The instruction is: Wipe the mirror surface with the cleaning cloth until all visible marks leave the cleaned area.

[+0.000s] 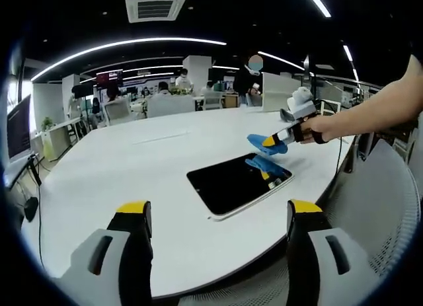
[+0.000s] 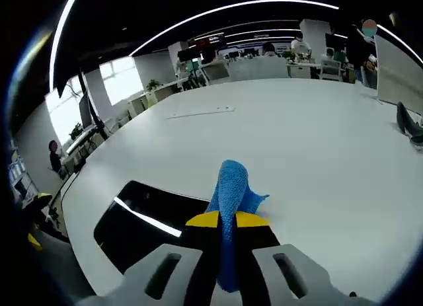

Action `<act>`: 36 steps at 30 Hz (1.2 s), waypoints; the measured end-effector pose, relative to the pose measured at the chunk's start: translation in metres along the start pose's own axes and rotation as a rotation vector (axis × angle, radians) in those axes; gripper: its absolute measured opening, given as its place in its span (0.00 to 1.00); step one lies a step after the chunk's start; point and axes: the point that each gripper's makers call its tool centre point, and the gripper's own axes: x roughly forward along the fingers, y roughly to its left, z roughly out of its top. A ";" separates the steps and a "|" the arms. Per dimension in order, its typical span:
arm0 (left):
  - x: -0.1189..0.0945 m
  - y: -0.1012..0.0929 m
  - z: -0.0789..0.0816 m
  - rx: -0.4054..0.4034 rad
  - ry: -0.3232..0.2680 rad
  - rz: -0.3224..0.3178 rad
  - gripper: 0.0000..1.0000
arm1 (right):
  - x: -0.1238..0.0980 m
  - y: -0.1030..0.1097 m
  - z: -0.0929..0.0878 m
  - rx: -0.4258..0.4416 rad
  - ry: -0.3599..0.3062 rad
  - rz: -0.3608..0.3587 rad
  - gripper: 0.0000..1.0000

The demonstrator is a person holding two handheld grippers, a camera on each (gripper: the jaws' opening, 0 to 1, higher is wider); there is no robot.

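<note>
Where the mirror (image 1: 239,184) lies flat on the white counter (image 1: 132,180), it reads as a dark, glossy rectangle with rounded corners and a thin pale edge, its surface catching a bright streak of ceiling light in the right gripper view (image 2: 149,217). Above its far right corner in the left gripper view hangs the cleaning cloth (image 1: 268,143), a soft blue piece with a fuzzy, towel-like weave, and a blue reflection of it shows in the glass just below. In the right gripper view the cloth (image 2: 231,193) stands up in a rounded fold straight ahead of the camera, with the mirror to its left. The right claw (image 2: 227,220) has its black, yellow-tipped jaws pressed together on the cloth, which runs down between them; seen from the left gripper view the same claw (image 1: 276,140) comes in from the right, carried by a person's hand (image 1: 317,127) and bare forearm. The left claw (image 1: 218,210) stands with its jaws wide apart and nothing between them, low at the near edge of the counter, with the mirror ahead of it and a little to the right. A grey mesh chair back (image 1: 377,193) curves along the right side of the counter.
</note>
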 end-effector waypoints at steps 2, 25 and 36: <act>0.000 0.000 -0.001 0.001 0.004 -0.001 0.82 | 0.001 0.009 -0.003 0.038 0.008 0.011 0.01; 0.001 -0.003 -0.004 -0.004 0.024 -0.020 0.82 | 0.014 0.018 -0.014 -0.070 0.109 -0.035 0.01; 0.000 -0.001 0.001 -0.001 -0.006 -0.009 0.86 | 0.015 0.062 -0.016 -0.093 0.121 0.009 0.01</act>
